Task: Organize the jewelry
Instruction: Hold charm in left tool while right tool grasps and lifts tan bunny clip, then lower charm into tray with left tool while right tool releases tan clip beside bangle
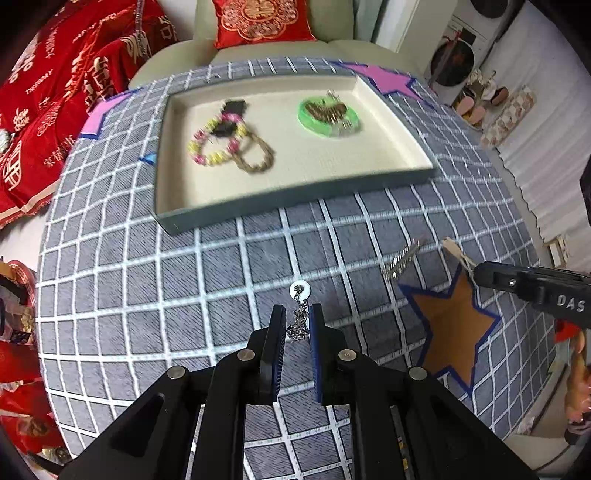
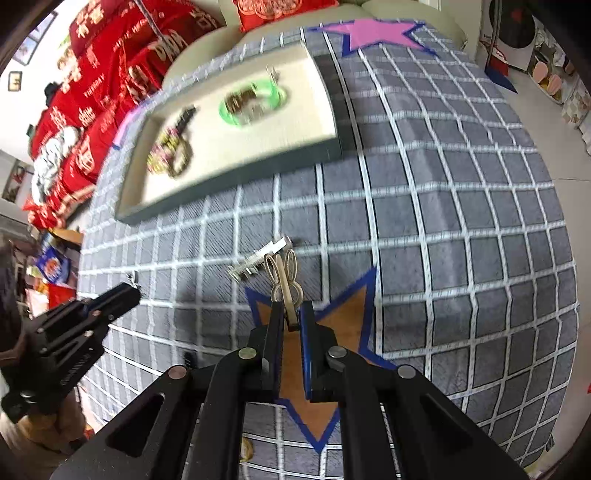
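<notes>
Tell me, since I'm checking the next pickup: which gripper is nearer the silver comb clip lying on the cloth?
Right. The right gripper, holding a rabbit-shaped clip, sits just beside the silver comb clip. The left gripper, holding a dangling earring, is farther off to its left.

Grey tablecloth with white grid lines; pink star and brown star, both blue-edged; tray grey outside, cream inside; green bangle; yellow-pink bead bracelet; red cushion, gold pattern
</notes>
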`<action>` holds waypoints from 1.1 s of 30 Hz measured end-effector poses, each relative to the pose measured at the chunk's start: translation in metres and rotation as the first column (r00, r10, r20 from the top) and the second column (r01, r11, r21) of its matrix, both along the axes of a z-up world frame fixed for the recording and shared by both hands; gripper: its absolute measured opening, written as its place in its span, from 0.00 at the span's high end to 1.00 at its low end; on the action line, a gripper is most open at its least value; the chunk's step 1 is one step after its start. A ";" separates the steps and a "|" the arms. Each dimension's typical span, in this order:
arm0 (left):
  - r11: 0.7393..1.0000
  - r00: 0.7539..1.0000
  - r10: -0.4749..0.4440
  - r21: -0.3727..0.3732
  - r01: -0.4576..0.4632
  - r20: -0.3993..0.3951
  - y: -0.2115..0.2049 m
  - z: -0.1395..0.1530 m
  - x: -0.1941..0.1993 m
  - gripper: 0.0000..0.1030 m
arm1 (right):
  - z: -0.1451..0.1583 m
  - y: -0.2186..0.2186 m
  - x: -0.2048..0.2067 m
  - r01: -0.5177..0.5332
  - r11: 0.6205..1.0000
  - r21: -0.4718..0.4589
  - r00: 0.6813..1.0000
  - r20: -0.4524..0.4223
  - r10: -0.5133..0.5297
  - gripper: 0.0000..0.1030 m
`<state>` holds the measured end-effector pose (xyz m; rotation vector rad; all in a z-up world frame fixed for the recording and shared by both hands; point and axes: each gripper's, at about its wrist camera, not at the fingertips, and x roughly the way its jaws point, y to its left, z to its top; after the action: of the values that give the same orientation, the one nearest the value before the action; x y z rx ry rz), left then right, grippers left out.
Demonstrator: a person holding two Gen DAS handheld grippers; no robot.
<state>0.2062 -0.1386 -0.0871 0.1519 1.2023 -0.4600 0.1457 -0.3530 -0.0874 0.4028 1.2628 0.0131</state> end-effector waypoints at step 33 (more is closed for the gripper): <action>0.985 0.983 0.175 -0.016 -0.174 0.061 -0.045 0.008 0.169 0.80 | 0.026 -0.022 0.184 -0.047 0.999 -0.010 0.993 0.108 0.047 0.91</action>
<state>0.3752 -0.1839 -0.0792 0.0511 1.1407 -0.3059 0.3300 -0.3748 -0.0612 0.3614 1.1651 0.0696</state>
